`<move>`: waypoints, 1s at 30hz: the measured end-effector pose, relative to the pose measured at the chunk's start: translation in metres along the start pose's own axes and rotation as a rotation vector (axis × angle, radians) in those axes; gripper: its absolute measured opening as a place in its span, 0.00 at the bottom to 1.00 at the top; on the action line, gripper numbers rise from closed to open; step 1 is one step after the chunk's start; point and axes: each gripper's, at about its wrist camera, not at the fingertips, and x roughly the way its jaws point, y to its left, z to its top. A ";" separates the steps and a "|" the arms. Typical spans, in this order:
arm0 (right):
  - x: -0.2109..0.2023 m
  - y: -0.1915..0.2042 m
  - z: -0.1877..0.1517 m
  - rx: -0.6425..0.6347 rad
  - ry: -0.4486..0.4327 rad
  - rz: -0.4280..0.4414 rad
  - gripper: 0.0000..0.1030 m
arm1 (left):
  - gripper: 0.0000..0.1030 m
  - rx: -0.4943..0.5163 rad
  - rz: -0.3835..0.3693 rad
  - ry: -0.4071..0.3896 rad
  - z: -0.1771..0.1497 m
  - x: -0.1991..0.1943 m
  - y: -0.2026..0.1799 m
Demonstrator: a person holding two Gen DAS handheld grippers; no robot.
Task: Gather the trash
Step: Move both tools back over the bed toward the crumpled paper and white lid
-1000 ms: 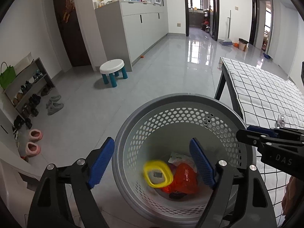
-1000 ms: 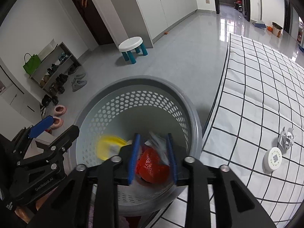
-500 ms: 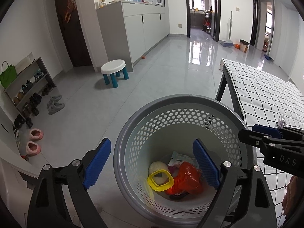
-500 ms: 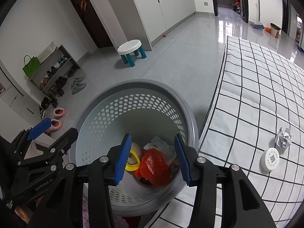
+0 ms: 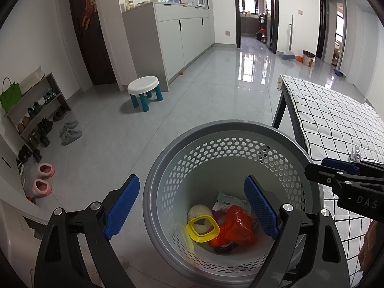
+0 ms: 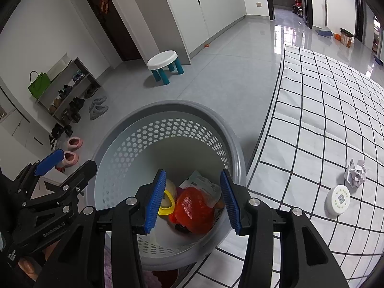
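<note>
Blue-padded jaws of my left gripper stand wide apart, grasping nothing; they have just been opening. One pad hangs outside the grey perforated basket at 9 o'clock, the other over its inside at 3 o'clock. My right gripper is also released, nothing between its pads, jaws about half apart after just opening, hanging over the basket's 5 o'clock side. Trash lies on the basket floor: yellow ring lid on a pale round lump, orange plastic bag touching it at 3 o'clock, white printed wrapper behind at 12 o'clock. Checked tablecloth covers the table right of the basket; on it a white round puck and, just beyond, a crumpled paper ball, both at 3 o'clock of my right gripper. Farther off, white stool with teal legs at 11 o'clock, shoe rack at 9 o'clock, grey cabinets at 12 o'clock.
</note>
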 end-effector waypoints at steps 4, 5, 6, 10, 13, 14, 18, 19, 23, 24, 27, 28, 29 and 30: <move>-0.004 -0.003 0.001 0.003 -0.008 0.001 0.44 | 0.85 0.004 0.003 -0.001 0.001 0.000 -0.003; -0.006 -0.004 0.001 0.005 -0.010 0.001 0.44 | 0.85 0.004 0.003 -0.001 0.001 0.000 -0.004; -0.008 -0.005 0.001 0.010 -0.014 0.001 0.44 | 0.85 0.005 0.002 -0.002 0.001 -0.001 -0.004; -0.014 -0.010 -0.001 0.017 -0.024 -0.005 0.44 | 0.85 0.015 0.003 -0.005 -0.001 -0.003 -0.011; -0.022 -0.018 -0.004 0.024 -0.035 -0.012 0.44 | 0.85 0.023 -0.003 -0.008 -0.004 -0.007 -0.016; -0.024 -0.019 -0.004 0.027 -0.037 -0.014 0.44 | 0.85 0.027 -0.006 -0.010 -0.005 -0.009 -0.019; -0.035 -0.035 -0.009 0.049 -0.049 -0.028 0.44 | 0.85 0.046 -0.015 -0.017 -0.007 -0.015 -0.029; -0.038 -0.040 -0.009 0.055 -0.054 -0.033 0.44 | 0.85 0.055 -0.016 -0.019 -0.008 -0.016 -0.033; -0.053 -0.058 -0.012 0.082 -0.073 -0.050 0.44 | 0.85 0.085 -0.034 -0.029 -0.010 -0.023 -0.050; -0.055 -0.063 -0.014 0.087 -0.076 -0.053 0.44 | 0.85 0.089 -0.043 -0.028 -0.010 -0.024 -0.054; -0.065 -0.080 -0.018 0.108 -0.091 -0.080 0.46 | 0.85 0.106 -0.075 -0.024 -0.011 -0.027 -0.071; -0.068 -0.084 -0.021 0.114 -0.094 -0.085 0.46 | 0.85 0.111 -0.088 -0.023 -0.012 -0.028 -0.076; -0.070 -0.090 -0.022 0.122 -0.095 -0.091 0.46 | 0.85 0.115 -0.100 -0.024 -0.012 -0.030 -0.082; -0.072 -0.098 -0.025 0.134 -0.097 -0.101 0.46 | 0.85 0.120 -0.110 -0.025 -0.013 -0.031 -0.088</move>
